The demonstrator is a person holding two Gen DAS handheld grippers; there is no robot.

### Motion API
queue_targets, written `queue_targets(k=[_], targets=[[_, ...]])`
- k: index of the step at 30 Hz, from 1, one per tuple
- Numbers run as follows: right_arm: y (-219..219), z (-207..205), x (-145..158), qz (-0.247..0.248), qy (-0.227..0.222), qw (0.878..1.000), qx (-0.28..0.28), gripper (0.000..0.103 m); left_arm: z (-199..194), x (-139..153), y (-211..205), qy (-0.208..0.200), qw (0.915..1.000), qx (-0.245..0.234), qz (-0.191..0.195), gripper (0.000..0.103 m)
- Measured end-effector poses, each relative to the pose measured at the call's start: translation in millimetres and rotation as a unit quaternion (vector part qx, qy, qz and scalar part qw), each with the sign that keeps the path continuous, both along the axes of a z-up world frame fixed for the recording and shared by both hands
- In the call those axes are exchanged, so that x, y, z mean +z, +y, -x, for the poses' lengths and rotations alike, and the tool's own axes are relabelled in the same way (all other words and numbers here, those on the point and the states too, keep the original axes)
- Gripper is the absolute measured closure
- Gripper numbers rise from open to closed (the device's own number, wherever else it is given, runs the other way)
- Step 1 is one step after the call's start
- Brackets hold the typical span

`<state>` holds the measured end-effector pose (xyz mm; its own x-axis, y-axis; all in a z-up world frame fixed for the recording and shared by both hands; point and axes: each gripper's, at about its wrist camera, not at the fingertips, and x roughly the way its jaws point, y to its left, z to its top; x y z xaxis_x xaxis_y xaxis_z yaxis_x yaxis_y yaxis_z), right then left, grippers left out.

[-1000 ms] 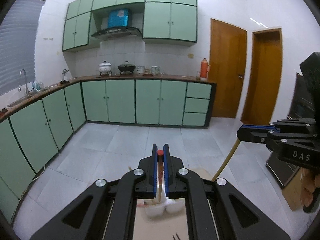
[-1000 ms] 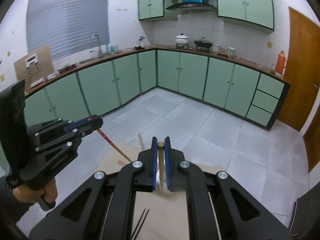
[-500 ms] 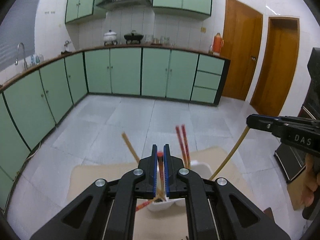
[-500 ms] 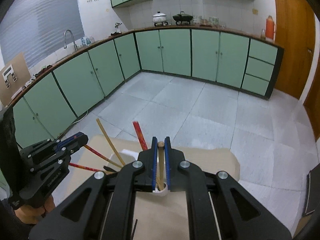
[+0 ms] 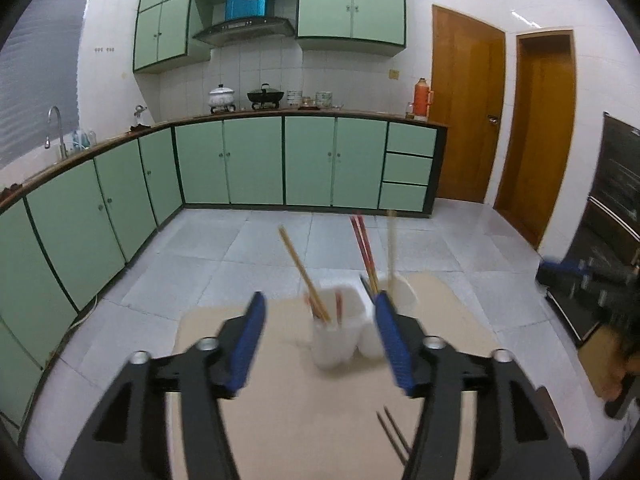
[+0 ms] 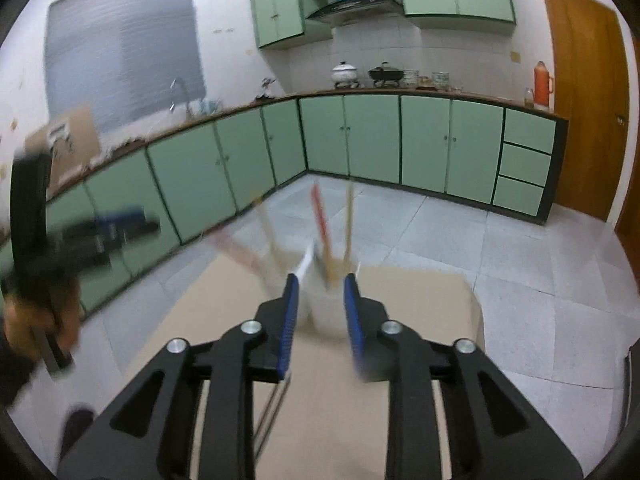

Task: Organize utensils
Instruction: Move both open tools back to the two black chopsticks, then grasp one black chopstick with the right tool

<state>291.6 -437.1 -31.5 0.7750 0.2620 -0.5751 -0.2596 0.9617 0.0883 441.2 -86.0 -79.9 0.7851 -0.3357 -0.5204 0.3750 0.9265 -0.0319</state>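
Observation:
A white utensil holder point(image 5: 335, 328) with compartments stands on a tan table point(image 5: 304, 420). It holds a light wooden chopstick point(image 5: 305, 274), red chopsticks point(image 5: 363, 250) and a pale chopstick point(image 5: 391, 248). My left gripper point(image 5: 320, 308) is open and empty just before the holder. My right gripper point(image 6: 320, 284) is open and empty, close to the holder point(image 6: 326, 312), where red point(image 6: 320, 216) and wooden point(image 6: 349, 224) chopsticks stand. A dark pair of chopsticks point(image 5: 394, 436) lies on the table and also shows in the right wrist view point(image 6: 274, 408).
Green kitchen cabinets point(image 5: 280, 160) line the far wall, with wooden doors point(image 5: 464, 116) at right. A dark appliance point(image 5: 612, 220) stands at the right edge. The right gripper appears blurred in the left wrist view point(image 5: 580, 276).
Both grippers have opened and let go of their chopsticks, which now stand in the holder. Both have drawn back a little.

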Motion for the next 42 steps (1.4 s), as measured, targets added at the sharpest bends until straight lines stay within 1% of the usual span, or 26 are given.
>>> queue_targets(k=[1, 3, 5, 6, 9, 13, 16, 19, 22, 25, 27, 28, 31, 33, 38, 40, 42], targets=[[3.7, 17.6, -15.6, 0.009, -0.001, 1.0, 0.004, 0.077, 17.3, -8.1, 4.7, -0.003, 1.0, -0.002, -0.003, 0.041], [13.0, 53.7, -51.5, 0.023, 0.005, 1.0, 0.008, 0.077, 45.8, -25.3, 12.0, -0.009, 0.9999, 0.001, -0.01, 0.037], [25.7, 93.1, -99.7, 0.015, 0.034, 0.999, 0.01, 0.077, 73.0, -45.9, 20.2, -0.01, 0.9998, 0.009, -0.016, 0.033], [31.6, 110.0, -119.1, 0.009, 0.046, 0.999, 0.01, 0.077, 88.9, -59.8, 25.3, -0.007, 0.9997, 0.014, -0.016, 0.032], [50.8, 146.8, -162.9, 0.01, 0.07, 0.997, 0.01, 0.077, 122.6, -89.6, 38.8, 0.008, 0.9996, 0.027, -0.001, 0.032], [68.2, 168.0, -194.3, 0.025, 0.091, 0.995, 0.016, 0.077, 151.1, -118.5, 51.8, 0.029, 0.9985, 0.047, 0.004, 0.032], [79.5, 175.2, -202.7, 0.047, 0.089, 0.995, 0.028, 0.077, 164.2, -132.0, 62.6, 0.049, 0.9968, 0.059, 0.021, 0.032], [89.8, 171.6, -204.7, 0.061, 0.081, 0.994, 0.036, 0.077, 168.0, -136.2, 68.9, 0.056, 0.9957, 0.068, 0.027, 0.032], [94.9, 163.2, -203.3, 0.066, 0.073, 0.995, 0.03, 0.078, 166.0, -135.8, 70.2, 0.061, 0.9953, 0.069, 0.029, 0.032], [86.9, 157.5, -205.0, 0.057, 0.072, 0.996, 0.024, 0.078, 165.8, -135.3, 70.5, 0.061, 0.9955, 0.067, 0.029, 0.032], [84.0, 155.9, -204.9, 0.054, 0.071, 0.996, 0.018, 0.088, 166.0, -137.3, 69.9, 0.061, 0.9955, 0.067, 0.028, 0.032], [79.8, 154.5, -204.1, 0.053, 0.072, 0.996, 0.013, 0.096, 165.4, -138.9, 68.9, 0.064, 0.9953, 0.065, 0.031, 0.032], [63.6, 149.9, -203.2, 0.037, 0.078, 0.996, -0.01, 0.097, 165.7, -147.1, 61.4, 0.074, 0.9949, 0.059, 0.034, 0.032], [45.0, 148.5, -201.9, 0.025, 0.084, 0.996, -0.031, 0.097, 166.8, -154.5, 51.0, 0.08, 0.995, 0.053, 0.027, 0.032], [-0.3, 152.3, -201.0, 0.019, 0.088, 0.992, -0.087, 0.097, 169.2, -170.9, 22.6, 0.092, 0.9948, 0.037, 0.023, 0.032], [-13.1, 154.2, -202.2, 0.012, 0.091, 0.991, -0.1, 0.097, 170.7, -178.7, 5.1, 0.095, 0.9949, 0.027, 0.023, 0.033], [-17.6, 155.2, -204.4, 0.007, 0.093, 0.99, -0.103, 0.097, 172.7, -186.0, -9.5, 0.093, 0.9952, 0.022, 0.02, 0.033]])
